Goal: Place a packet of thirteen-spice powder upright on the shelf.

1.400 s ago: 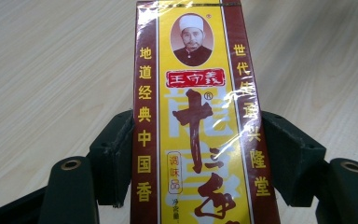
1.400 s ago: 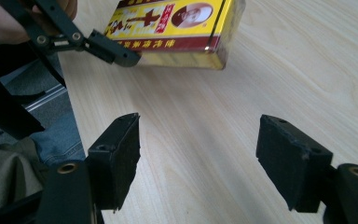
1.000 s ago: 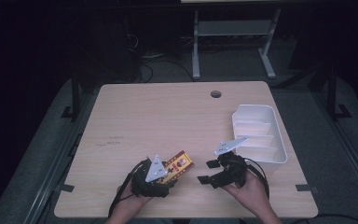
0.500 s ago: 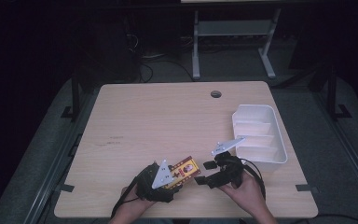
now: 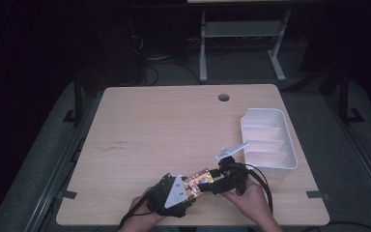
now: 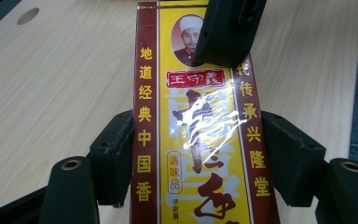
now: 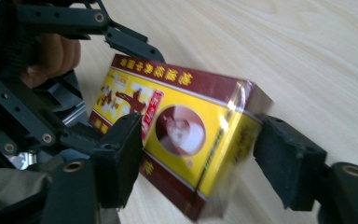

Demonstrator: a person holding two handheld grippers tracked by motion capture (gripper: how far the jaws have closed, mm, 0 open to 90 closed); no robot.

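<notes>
Where jaws clamp, box (image 6: pixel 200 135) sides hidden

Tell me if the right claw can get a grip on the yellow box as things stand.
Probably yes. The yellow box already sits between the right claw's jaws, which have just been closing; one pad touches, the other stands just clear. The left claw is shut on the other end.
</notes>
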